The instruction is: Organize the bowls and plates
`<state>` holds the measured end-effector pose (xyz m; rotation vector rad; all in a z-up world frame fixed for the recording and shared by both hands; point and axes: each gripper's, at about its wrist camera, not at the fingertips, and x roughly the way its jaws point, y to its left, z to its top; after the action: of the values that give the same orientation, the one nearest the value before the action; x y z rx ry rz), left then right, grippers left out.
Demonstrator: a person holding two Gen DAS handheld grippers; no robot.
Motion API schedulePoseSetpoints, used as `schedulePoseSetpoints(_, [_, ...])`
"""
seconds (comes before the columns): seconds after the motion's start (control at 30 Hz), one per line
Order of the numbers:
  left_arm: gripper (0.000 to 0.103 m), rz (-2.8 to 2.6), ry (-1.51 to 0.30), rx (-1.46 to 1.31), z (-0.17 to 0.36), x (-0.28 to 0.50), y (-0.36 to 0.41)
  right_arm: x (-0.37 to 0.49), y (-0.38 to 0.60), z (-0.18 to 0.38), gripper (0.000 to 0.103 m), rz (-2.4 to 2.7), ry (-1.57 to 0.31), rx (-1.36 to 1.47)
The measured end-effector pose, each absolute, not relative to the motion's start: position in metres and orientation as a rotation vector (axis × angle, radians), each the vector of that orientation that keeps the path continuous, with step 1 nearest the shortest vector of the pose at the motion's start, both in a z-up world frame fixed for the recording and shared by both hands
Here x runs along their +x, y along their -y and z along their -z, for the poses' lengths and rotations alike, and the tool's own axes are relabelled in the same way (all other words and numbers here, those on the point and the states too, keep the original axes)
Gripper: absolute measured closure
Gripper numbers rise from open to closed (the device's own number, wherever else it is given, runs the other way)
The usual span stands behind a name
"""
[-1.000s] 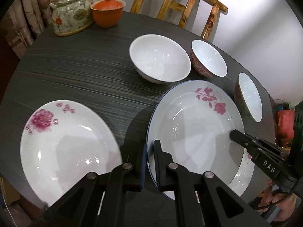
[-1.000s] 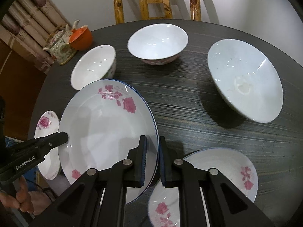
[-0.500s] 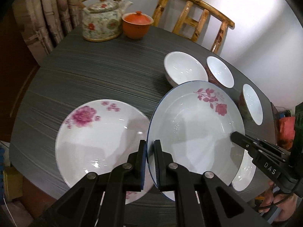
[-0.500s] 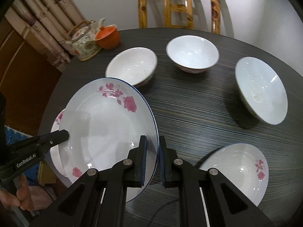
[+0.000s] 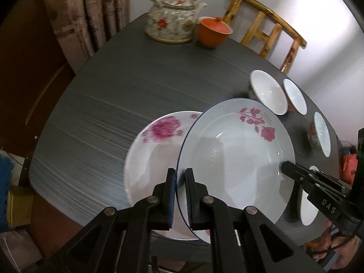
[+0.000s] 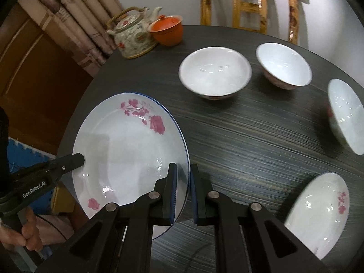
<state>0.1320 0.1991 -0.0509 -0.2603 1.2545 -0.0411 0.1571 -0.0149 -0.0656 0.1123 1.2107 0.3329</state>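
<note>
A blue-rimmed rose plate (image 5: 236, 157) is held in the air by both grippers. My left gripper (image 5: 180, 195) is shut on its near rim; my right gripper (image 6: 182, 191) is shut on the opposite rim (image 6: 127, 150). Below it on the dark round table lies a plate with a pink peony (image 5: 157, 141), partly covered by the held plate. Three white bowls (image 6: 215, 72) (image 6: 284, 64) (image 6: 345, 113) stand on the far side. Another rose plate (image 6: 318, 211) lies at the table's near right.
A flowered teapot (image 5: 174, 20) and an orange lidded cup (image 5: 213, 31) stand at the table's (image 6: 245, 136) far edge. A bamboo chair (image 6: 248, 4) stands behind. Curtains (image 5: 91, 11) hang at the left.
Both grippers have carried the blue-rimmed plate leftward. It now hangs partly over the peony plate. The other rose plate is uncovered.
</note>
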Motion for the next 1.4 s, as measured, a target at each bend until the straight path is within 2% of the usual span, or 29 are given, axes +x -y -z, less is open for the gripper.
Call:
schedulePoseSetpoints(0.63, [0.093, -0.015, -1.298, -0.247, 0.082, 0.125, -0.237, 0.159, -0.038, 0.096, 0.091, -0.369, -1.281, 0.067])
schedulePoseSetpoints(1.4, [0.09, -0.085, -1.272, -0.022, 0.09, 0.129, -0.216, 0.161, -0.048, 0.111, 0.091, -0.364, -1.314, 0.049])
